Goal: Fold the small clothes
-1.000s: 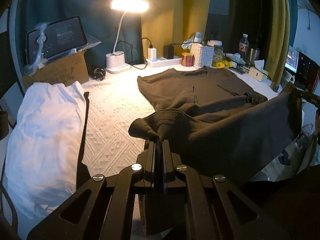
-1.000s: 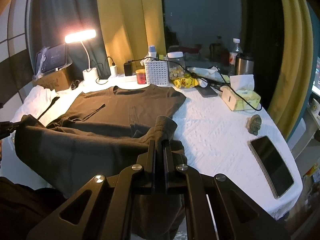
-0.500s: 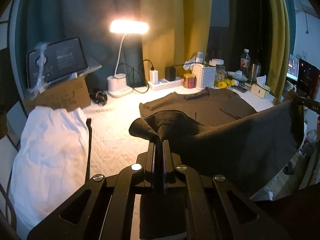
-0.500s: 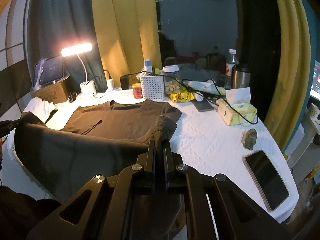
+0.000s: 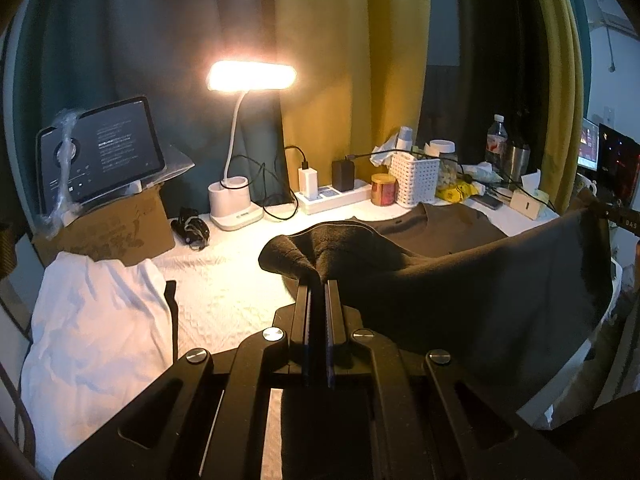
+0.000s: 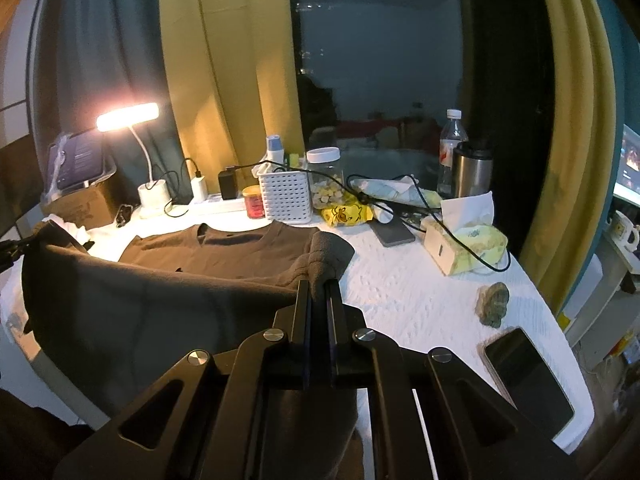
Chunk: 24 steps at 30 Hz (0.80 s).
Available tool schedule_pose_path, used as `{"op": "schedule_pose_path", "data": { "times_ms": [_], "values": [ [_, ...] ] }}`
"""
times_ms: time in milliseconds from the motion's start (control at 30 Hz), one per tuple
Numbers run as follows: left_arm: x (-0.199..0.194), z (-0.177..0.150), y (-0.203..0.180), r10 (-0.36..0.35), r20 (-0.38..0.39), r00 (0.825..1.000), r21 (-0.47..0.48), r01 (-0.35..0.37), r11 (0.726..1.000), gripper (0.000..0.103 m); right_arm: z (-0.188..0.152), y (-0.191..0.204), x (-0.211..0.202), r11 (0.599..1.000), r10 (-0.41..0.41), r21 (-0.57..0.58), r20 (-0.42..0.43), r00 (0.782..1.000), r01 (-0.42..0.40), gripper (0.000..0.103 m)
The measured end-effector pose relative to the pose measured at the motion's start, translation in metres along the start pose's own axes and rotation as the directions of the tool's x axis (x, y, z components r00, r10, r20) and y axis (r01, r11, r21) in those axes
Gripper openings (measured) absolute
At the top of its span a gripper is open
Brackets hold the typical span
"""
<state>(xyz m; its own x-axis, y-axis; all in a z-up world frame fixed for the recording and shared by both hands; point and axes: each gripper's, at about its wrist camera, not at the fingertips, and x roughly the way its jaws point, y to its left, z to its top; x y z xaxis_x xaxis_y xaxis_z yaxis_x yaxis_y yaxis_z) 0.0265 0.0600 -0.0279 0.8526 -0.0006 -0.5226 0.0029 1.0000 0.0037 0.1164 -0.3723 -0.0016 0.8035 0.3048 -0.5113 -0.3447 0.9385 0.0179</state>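
Observation:
A dark brown T-shirt (image 5: 480,280) lies with its collar end (image 6: 240,246) flat on the white table cover. Its lower hem is lifted and stretched in the air between my two grippers. My left gripper (image 5: 319,284) is shut on one hem corner. My right gripper (image 6: 319,285) is shut on the other corner. The hanging cloth (image 6: 140,312) hides the table's near edge. The right gripper's tip shows at the far right of the left wrist view (image 5: 612,214).
A white garment (image 5: 92,320) lies at the left. At the back stand a lit desk lamp (image 5: 240,184), a tablet on a cardboard box (image 5: 100,160), a power strip (image 5: 332,196), a white basket (image 6: 286,196), jars and bottles. A tissue box (image 6: 460,244), small stone (image 6: 494,302) and phone (image 6: 528,376) sit right.
Both grippers have risen and moved forward with the hem, lifting more of the shirt off the table. Less of the flat shirt shows behind the raised cloth.

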Motion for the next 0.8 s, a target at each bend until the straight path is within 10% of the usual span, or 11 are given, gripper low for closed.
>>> {"op": "schedule_pose_path", "data": {
  "times_ms": [800],
  "values": [
    [0.095,0.027,0.025,0.014,-0.039,0.999,-0.009,-0.015,1.0,0.004,0.042,-0.002,0.12,0.998,0.009,-0.06,-0.078,0.997,-0.014,0.007]
  ]
}}
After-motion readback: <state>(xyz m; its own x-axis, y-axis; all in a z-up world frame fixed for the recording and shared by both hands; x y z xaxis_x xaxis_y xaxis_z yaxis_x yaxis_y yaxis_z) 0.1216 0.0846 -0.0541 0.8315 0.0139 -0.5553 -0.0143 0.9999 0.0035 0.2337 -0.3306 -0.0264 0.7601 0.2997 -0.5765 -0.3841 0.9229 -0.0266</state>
